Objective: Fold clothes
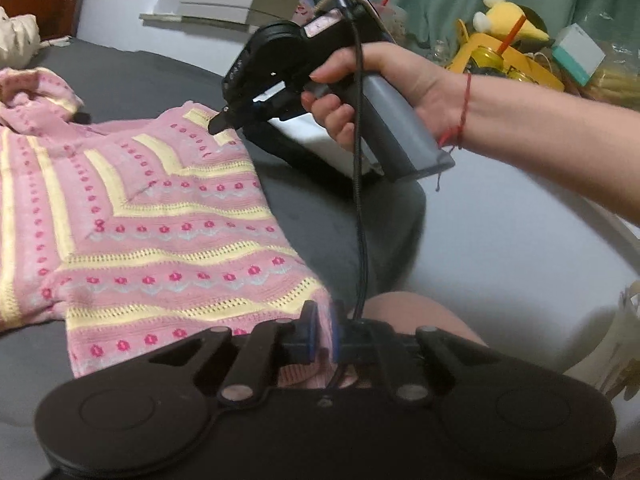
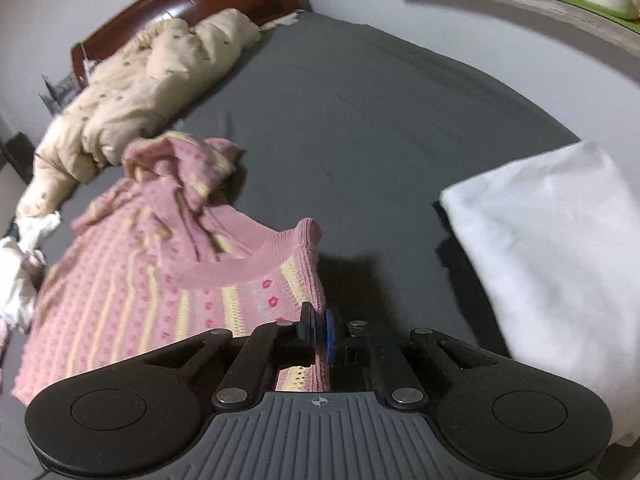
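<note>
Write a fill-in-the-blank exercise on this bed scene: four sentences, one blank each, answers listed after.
1. Both grippers are shut on the pink knitted sweater with pale ____ stripes.
2. The sweater lies on a dark ____ bed sheet.
3. In the right wrist view, a folded ____ cloth lies right of the right gripper.
4. The left gripper pinches the sweater's ____.

Answers: yellow; grey; white; edge

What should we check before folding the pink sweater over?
1. Left gripper shut on the pink sweater: ok.
2. Right gripper shut on the sweater's edge: ok.
3. Sweater lying flat: not ok, the far part is bunched up.
4. Grey bed sheet bare ahead for the fold: ok.
5. White cloth apart from the sweater: ok.
6. Cable free of the left gripper: cannot tell.
</note>
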